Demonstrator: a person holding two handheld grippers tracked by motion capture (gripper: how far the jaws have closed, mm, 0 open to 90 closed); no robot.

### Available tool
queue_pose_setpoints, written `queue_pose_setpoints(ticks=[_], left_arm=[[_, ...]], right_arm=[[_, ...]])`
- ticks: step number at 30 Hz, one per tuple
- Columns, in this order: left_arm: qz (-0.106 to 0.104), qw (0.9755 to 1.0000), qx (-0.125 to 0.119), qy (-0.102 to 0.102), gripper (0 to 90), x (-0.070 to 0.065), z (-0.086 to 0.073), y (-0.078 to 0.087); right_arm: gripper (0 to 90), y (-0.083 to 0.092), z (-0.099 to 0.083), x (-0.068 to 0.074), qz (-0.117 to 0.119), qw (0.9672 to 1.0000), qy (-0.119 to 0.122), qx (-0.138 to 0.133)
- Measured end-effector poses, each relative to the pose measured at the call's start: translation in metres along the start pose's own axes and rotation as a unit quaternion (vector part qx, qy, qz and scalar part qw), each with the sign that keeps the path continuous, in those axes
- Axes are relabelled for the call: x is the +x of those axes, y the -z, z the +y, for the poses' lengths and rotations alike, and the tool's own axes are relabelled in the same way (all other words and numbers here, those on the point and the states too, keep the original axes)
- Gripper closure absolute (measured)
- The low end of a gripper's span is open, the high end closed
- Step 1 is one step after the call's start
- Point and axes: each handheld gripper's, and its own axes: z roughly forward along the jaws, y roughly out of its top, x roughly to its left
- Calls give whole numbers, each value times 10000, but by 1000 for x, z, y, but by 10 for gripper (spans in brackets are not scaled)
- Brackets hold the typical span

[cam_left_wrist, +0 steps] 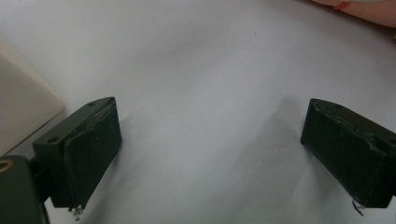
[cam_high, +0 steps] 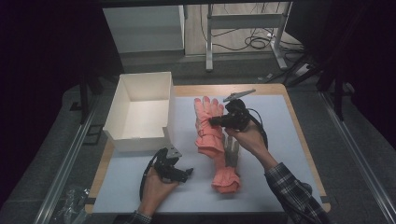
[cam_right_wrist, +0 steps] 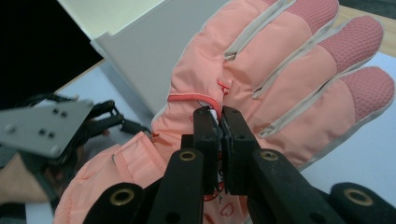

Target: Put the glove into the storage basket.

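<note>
the right claw [cam_right_wrist: 219, 122] pinches the padded salmon-pink ski glove [cam_right_wrist: 280, 88] at its palm to lift it toward the open white cardboard box [cam_high: 140, 109] at ten o'clock; the left claw [cam_left_wrist: 210, 154] idles, released, over the white counter [cam_left_wrist: 196, 60].

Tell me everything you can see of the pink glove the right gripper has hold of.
The pink glove is a padded, quilted-looking winter glove with pale grey seams and textured darker-pink fingertips. It lies on the white table cover, fingers pointing away from the person, just right of the white box. The right gripper is shut on a pinch of fabric near a thin red trim at its middle. Its cuff overlaps a second glove.
</note>
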Motion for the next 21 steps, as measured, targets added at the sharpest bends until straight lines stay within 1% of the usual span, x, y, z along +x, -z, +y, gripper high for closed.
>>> queue_pose_setpoints(ticks=[1, 6, 10, 12, 14, 15, 18, 21], left_arm=[[-2, 10000, 0, 0, 51, 0, 0, 0], [-6, 10000, 10, -3, 51, 0, 0, 0], [-6, 10000, 13, -3, 51, 0, 0, 0], [-17, 10000, 13, 12, 51, 0, 0, 0], [-18, 10000, 7, 18, 51, 0, 0, 0], [-18, 10000, 7, 18, 51, 0, 0, 0], [-19, 10000, 7, 18, 51, 0, 0, 0], [-12, 10000, -1, 20, 51, 0, 0, 0]], right_arm=[[852, 5, -3, 2, -36, 10000, 25, -10], [852, 29, -23, 14, -103, 9999, -10, -36], [852, 42, -41, 23, -257, 9996, -20, 79], [851, 45, -51, 27, -323, 9994, -13, 135], [851, 46, -59, 29, -308, 9993, -24, 188], [850, 47, -64, 31, -339, 9991, -26, 241], [850, 46, -77, 34, -327, 9989, -88, 329], [849, 43, -88, 34, -389, 9983, -154, 417]])
